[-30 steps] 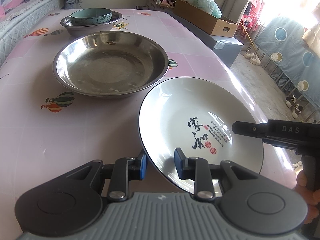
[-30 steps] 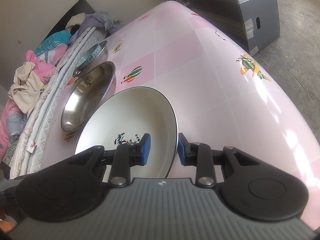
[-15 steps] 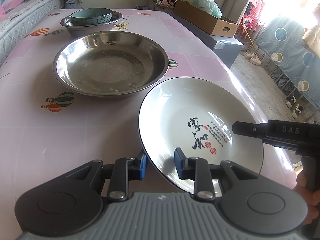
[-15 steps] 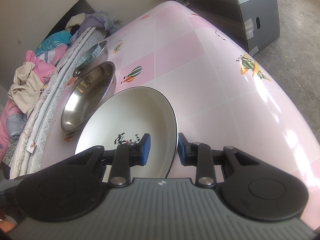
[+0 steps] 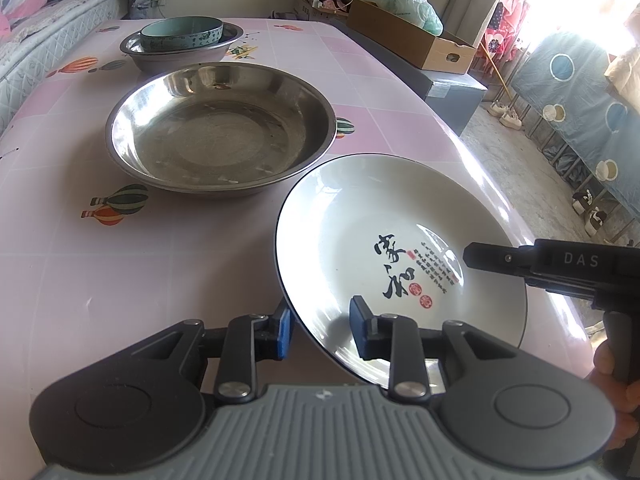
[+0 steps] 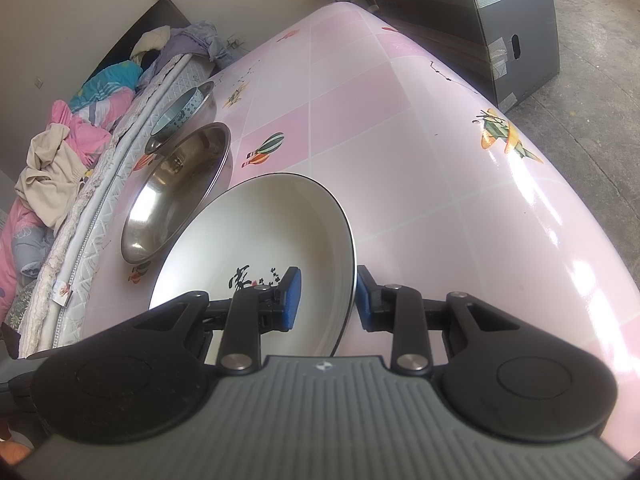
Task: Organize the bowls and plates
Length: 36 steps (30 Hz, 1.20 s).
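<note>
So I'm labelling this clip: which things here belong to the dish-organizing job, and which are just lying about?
Job: white plate, held by left gripper and right gripper; large steel basin; teal bowl in small steel basin.
Lying about: cardboard box, bedding, shoes.

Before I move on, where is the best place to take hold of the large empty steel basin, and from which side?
Probably its thin flared rim, on the near side that faces the grippers. The large steel basin sits flat on the pink table, with sloping walls, so one finger should go inside, one outside.

Bare pink table [image 6: 440, 184] right of plate [image 6: 256, 240] — steel basin [image 5: 220, 128] blocks beyond.
</note>
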Each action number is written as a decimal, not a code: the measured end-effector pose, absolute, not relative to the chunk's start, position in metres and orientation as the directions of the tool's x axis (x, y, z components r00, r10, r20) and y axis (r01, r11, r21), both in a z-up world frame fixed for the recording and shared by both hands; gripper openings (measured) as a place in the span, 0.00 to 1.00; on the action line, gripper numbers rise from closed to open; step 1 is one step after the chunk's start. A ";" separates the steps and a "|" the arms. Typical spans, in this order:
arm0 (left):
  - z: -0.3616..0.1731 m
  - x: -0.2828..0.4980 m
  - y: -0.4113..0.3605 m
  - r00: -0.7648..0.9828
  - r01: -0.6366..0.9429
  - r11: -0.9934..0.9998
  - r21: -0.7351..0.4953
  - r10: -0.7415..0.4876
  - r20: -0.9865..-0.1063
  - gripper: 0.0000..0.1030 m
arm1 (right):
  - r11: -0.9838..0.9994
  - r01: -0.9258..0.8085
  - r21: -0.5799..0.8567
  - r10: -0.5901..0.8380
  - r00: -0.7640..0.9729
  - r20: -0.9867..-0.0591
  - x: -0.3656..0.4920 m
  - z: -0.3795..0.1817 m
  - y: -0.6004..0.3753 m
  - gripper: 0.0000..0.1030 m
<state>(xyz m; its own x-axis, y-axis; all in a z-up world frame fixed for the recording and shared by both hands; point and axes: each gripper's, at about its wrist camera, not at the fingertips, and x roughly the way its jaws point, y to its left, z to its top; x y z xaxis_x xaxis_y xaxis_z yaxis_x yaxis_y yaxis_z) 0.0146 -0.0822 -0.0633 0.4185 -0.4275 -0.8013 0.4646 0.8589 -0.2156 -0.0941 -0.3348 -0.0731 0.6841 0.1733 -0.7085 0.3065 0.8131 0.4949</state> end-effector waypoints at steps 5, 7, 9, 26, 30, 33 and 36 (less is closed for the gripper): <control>-0.063 0.015 -0.083 0.415 0.464 0.859 -0.216 -0.426 -0.804 0.29 | 0.816 0.310 0.489 0.171 0.678 -0.715 -0.092 -0.071 -0.335 0.28; -0.062 0.015 -0.081 0.411 0.463 0.858 -0.222 -0.430 -0.804 0.29 | 0.814 0.312 0.490 0.172 0.676 -0.717 -0.093 -0.070 -0.335 0.28; -0.062 0.013 -0.081 0.406 0.466 0.856 -0.226 -0.433 -0.804 0.29 | 0.811 0.314 0.493 0.175 0.675 -0.717 -0.095 -0.070 -0.336 0.28; -0.063 0.017 -0.086 0.445 0.481 0.860 -0.172 -0.409 -0.797 0.29 | 0.822 0.309 0.478 0.150 0.692 -0.706 -0.103 -0.068 -0.336 0.28; -0.062 0.018 -0.089 0.462 0.480 0.866 -0.141 -0.386 -0.798 0.29 | 0.823 0.310 0.476 0.148 0.691 -0.707 -0.103 -0.072 -0.336 0.27; -0.062 0.019 -0.090 0.470 0.480 0.869 -0.125 -0.375 -0.800 0.28 | 0.825 0.307 0.474 0.146 0.695 -0.704 -0.102 -0.072 -0.334 0.25; -0.061 0.019 -0.091 0.474 0.474 0.872 -0.119 -0.367 -0.800 0.28 | 0.830 0.304 0.467 0.141 0.696 -0.704 -0.101 -0.073 -0.333 0.24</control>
